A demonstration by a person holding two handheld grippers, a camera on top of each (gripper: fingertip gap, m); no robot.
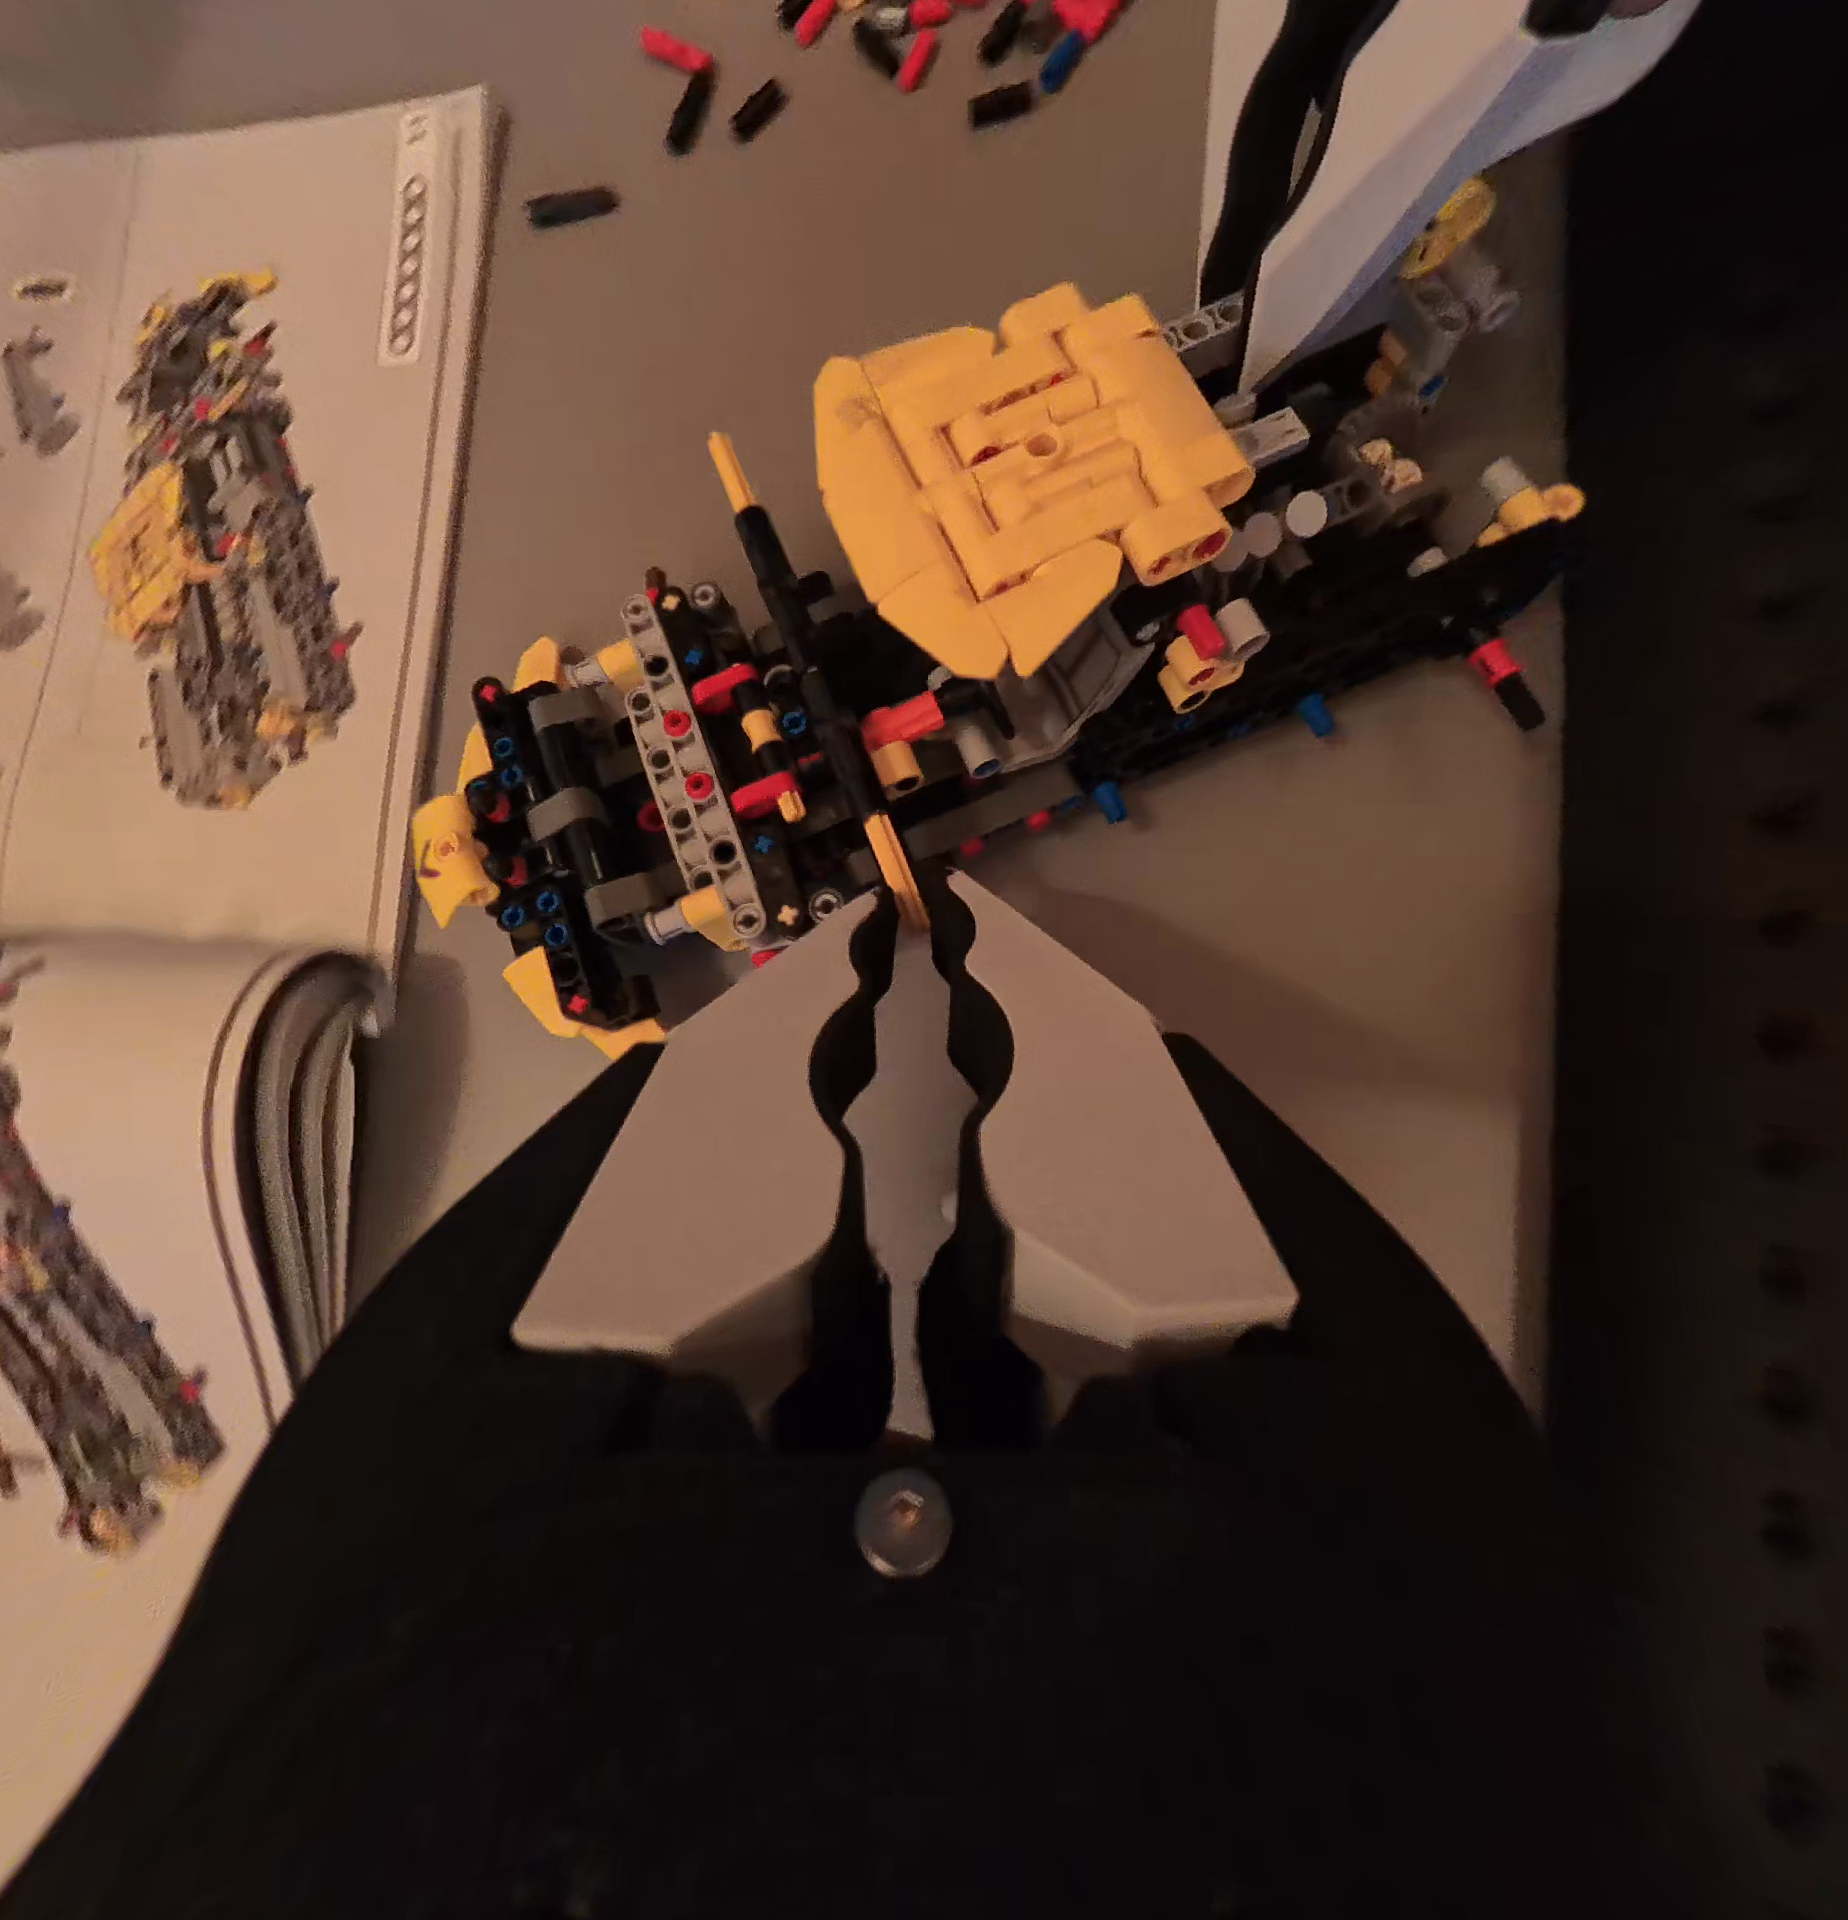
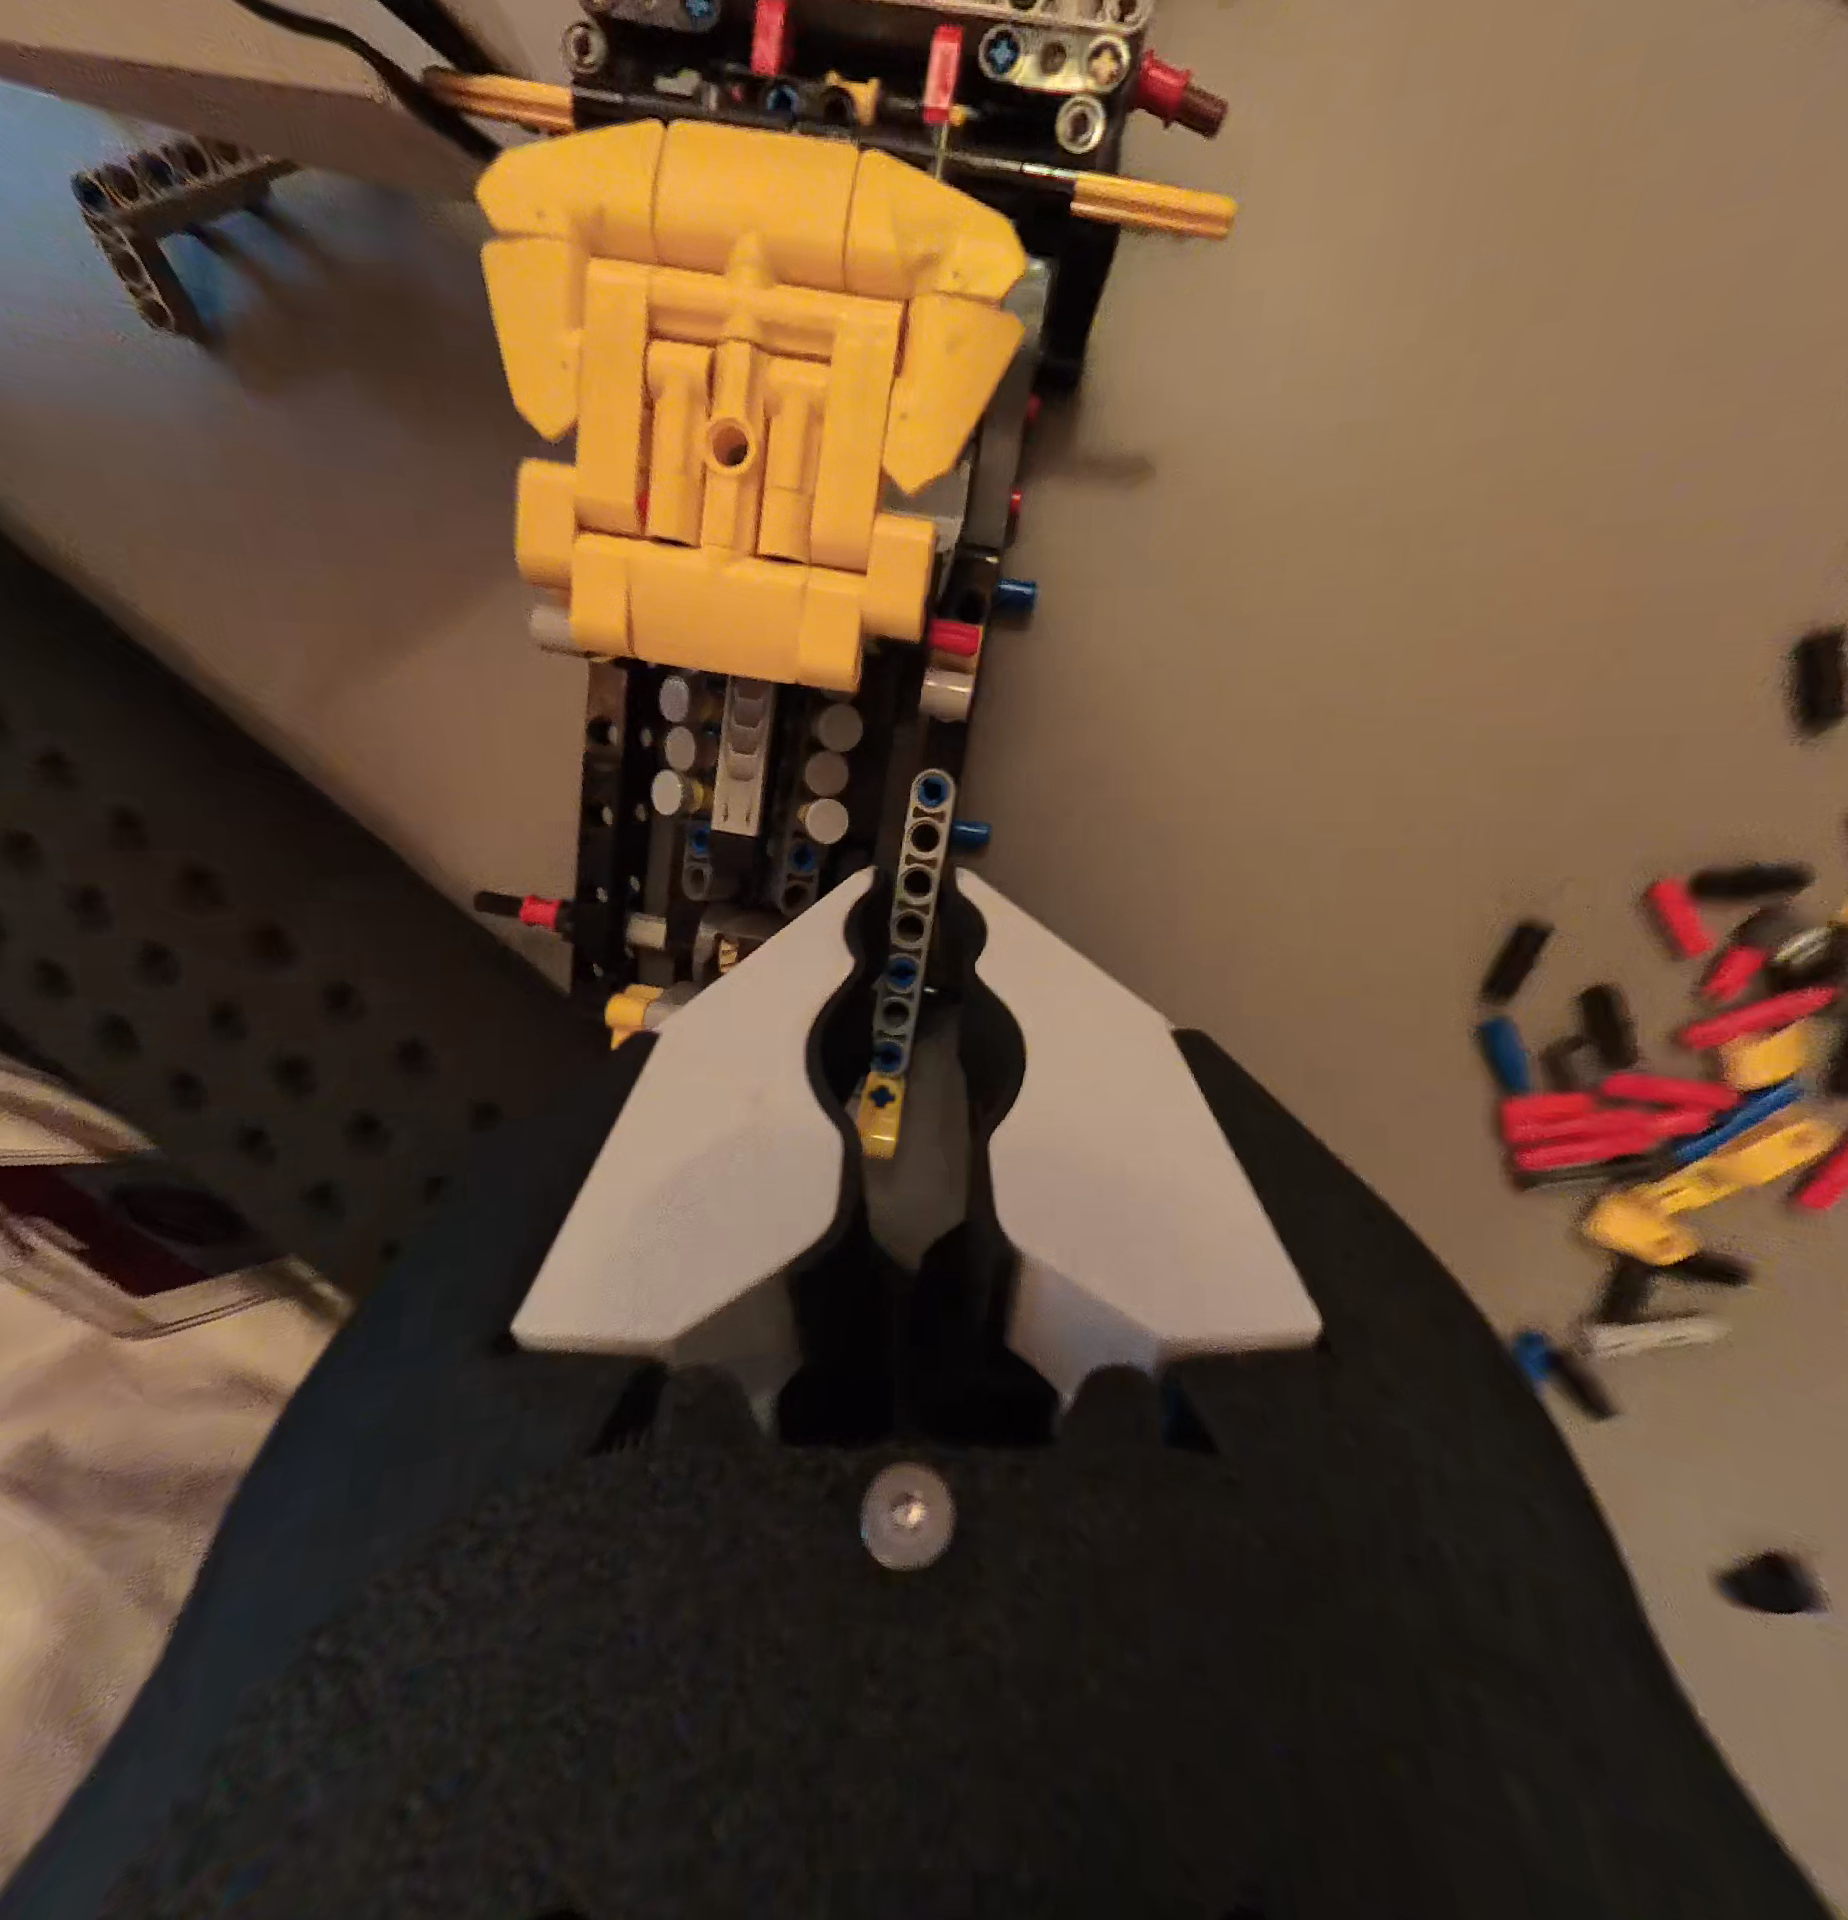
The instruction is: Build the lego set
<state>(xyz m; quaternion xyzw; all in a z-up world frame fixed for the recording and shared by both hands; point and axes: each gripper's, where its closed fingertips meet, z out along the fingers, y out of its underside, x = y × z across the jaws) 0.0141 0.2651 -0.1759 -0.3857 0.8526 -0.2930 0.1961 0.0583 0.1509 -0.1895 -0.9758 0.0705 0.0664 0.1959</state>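
My left hand-held gripper (image 1: 912,902) pinches a thin yellow axle (image 1: 892,868) on the black-and-yellow lego vehicle (image 1: 1003,644) lying on the desk (image 1: 1263,935); my right hand-held gripper (image 2: 915,883) clamps a grey holed beam (image 2: 912,914) at its rear.

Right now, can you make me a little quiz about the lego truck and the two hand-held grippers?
1. True or false: the right hand-held gripper holds a grey beam with holes.
2. What does the left hand-held gripper pinch? A) a yellow axle on the lego model B) a red pin C) the instruction booklet
3. Fill in: the model's big roof panel is coloured ____.

Key: 1 true; 2 A; 3 yellow.
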